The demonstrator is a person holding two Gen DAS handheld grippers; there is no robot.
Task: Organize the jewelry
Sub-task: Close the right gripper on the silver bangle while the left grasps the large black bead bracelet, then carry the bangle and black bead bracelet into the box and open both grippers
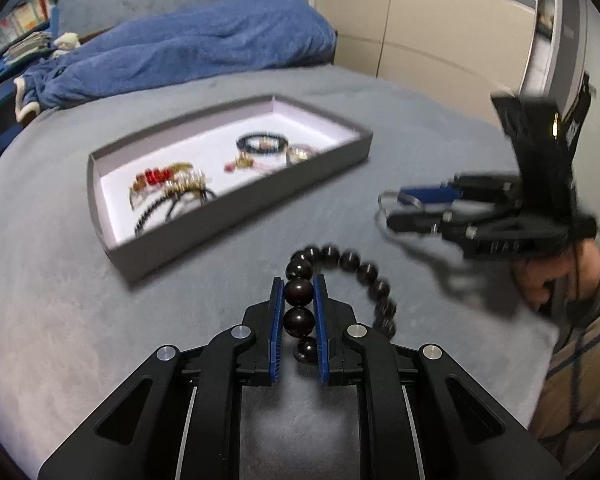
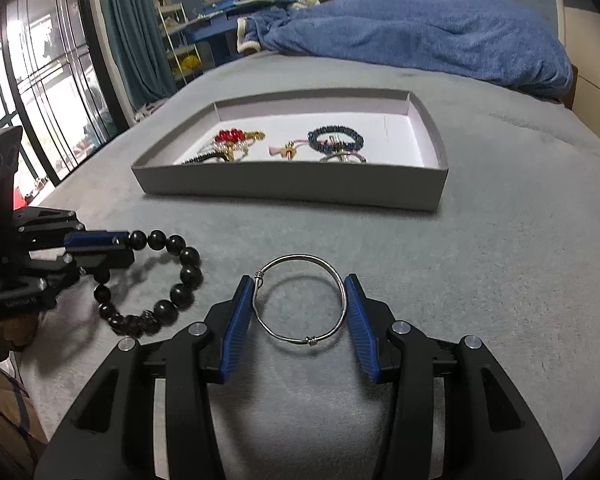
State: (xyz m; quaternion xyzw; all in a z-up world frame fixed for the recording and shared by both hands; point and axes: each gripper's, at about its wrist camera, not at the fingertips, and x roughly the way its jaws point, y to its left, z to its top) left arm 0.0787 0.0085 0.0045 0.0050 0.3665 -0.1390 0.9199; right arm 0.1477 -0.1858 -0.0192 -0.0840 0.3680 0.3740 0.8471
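Observation:
My left gripper point(image 1: 299, 286) is shut on a dark bead bracelet point(image 1: 300, 292), which curls off to its right just above the grey bed cover; it also shows in the right wrist view point(image 2: 186, 258), held by the left gripper point(image 2: 130, 248). My right gripper point(image 2: 300, 284) is shut on a thin silver wire bangle point(image 2: 342, 284), held across its width a little above the cover. In the left wrist view the right gripper point(image 1: 396, 210) is blurred at the right. A shallow grey box point(image 2: 292, 186) with a white floor stands ahead of both.
The box point(image 1: 236, 208) holds several bracelets and hair ties: red beads point(image 2: 230, 135), a dark blue bracelet point(image 2: 334, 138). A blue blanket point(image 2: 420, 36) lies at the far side of the bed. A window and shelves stand at the left.

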